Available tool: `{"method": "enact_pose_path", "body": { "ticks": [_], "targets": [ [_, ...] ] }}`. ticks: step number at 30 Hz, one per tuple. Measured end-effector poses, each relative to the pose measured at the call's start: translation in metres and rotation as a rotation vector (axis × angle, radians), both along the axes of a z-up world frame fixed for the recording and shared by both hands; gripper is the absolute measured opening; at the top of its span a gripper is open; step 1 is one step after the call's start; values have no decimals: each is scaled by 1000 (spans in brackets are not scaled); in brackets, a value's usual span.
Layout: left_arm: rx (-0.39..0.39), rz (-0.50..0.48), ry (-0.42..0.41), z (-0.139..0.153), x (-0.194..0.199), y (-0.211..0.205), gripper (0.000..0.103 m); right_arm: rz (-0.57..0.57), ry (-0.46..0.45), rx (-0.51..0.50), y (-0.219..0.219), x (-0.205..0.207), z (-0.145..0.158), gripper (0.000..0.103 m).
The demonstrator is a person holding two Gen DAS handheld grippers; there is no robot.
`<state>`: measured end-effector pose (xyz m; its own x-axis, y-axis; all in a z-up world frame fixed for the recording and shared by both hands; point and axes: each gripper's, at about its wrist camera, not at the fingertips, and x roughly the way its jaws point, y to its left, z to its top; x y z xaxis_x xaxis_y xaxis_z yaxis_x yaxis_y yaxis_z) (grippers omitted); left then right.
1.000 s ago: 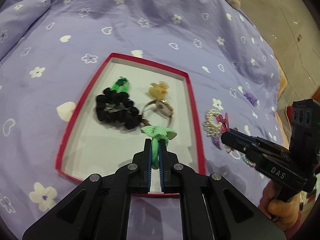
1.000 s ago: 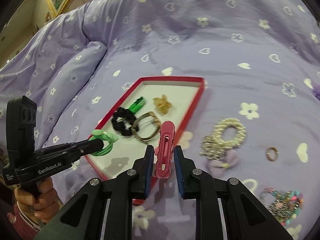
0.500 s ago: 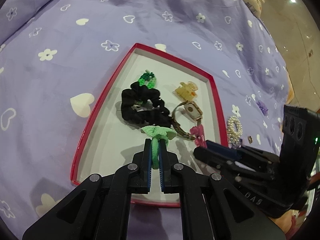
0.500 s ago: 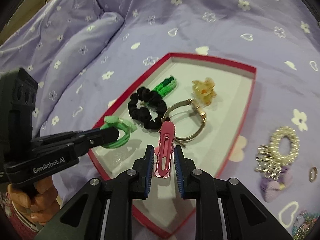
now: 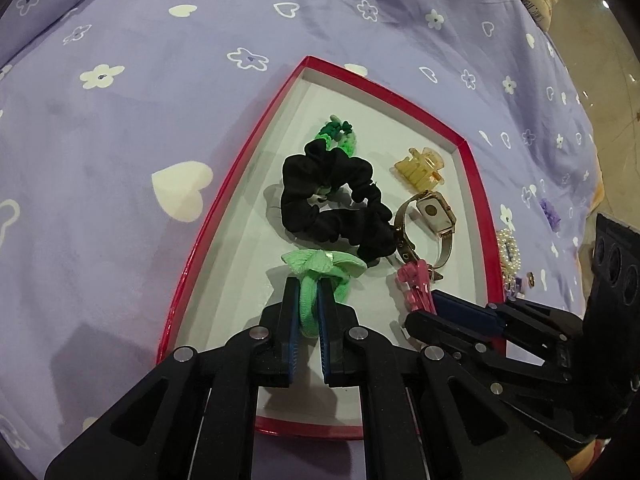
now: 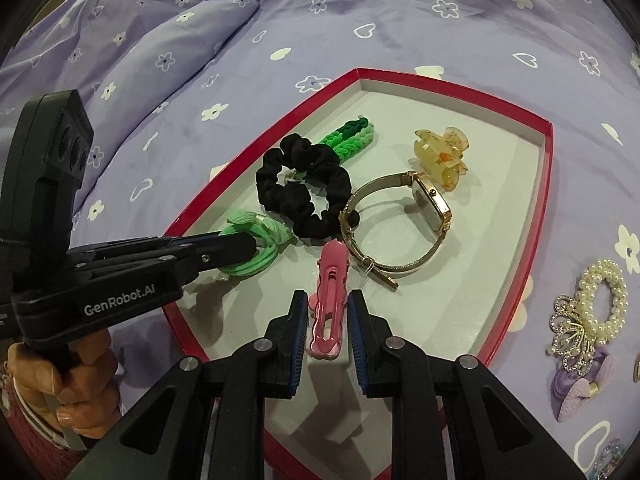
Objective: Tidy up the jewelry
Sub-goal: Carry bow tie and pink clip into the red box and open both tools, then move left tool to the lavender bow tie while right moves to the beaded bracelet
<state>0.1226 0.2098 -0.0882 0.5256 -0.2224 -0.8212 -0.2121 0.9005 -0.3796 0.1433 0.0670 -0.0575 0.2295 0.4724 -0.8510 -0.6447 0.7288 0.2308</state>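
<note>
Nearest in, the right gripper [image 6: 327, 330] hangs low over the tray [image 6: 546, 184] with the pink clip [image 6: 328, 300] between its jaws; there's a sliver of daylight on each side, so they look parted, and whether the clip is resting on the tray floor I cannot tell. That clip is hard glossy plastic, slick and light, best pinched across its flat sides mid-length.

Beside it, the left gripper [image 5: 309, 312] has its jaws closed on the green tie [image 5: 320, 276]: soft stretchy fabric with a knotted bow, it squashes and won't slip.

Just beyond, the black scrunchie [image 6: 306, 192] lies crumpled and limp, overlapping a braided green band [image 6: 352, 138]. The watch [image 6: 400, 220] stands on edge, a gold mesh strap and smooth case, stiffer and heavier by the look. Then the amber claw clip [image 6: 440, 156], brittle-looking plastic.

Outside the tray, on the purple bed [image 6: 200, 60], the pearl tie [image 6: 604, 296] and a rhinestone piece [image 6: 568, 328] wait.
</note>
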Motion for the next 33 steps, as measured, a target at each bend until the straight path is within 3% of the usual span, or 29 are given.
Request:
{"method": "enact_pose_path", "body": {
  "ticks": [7,9,18,22,25,33],
  "targets": [
    [8,10,7,2,-2,1,16,12,9,1,0,3,-1,21],
    [3,19,10,3,-3,3,27,12,12,3,0,4,-2,21],
    [-12,43,0,15,-13,6,33,-6,19,48,-6,0,5,32],
    [-4,44,-23,28,-17,5,35,-36,4,84,-22,-4,18,36],
    [7,43,-39,37,-21,0,45,-82,-8,130,-43,-6,31,37],
    [14,-22,-75,56,-25,-30,46,-211,-33,183,-105,-14,49,40]
  ]
}}
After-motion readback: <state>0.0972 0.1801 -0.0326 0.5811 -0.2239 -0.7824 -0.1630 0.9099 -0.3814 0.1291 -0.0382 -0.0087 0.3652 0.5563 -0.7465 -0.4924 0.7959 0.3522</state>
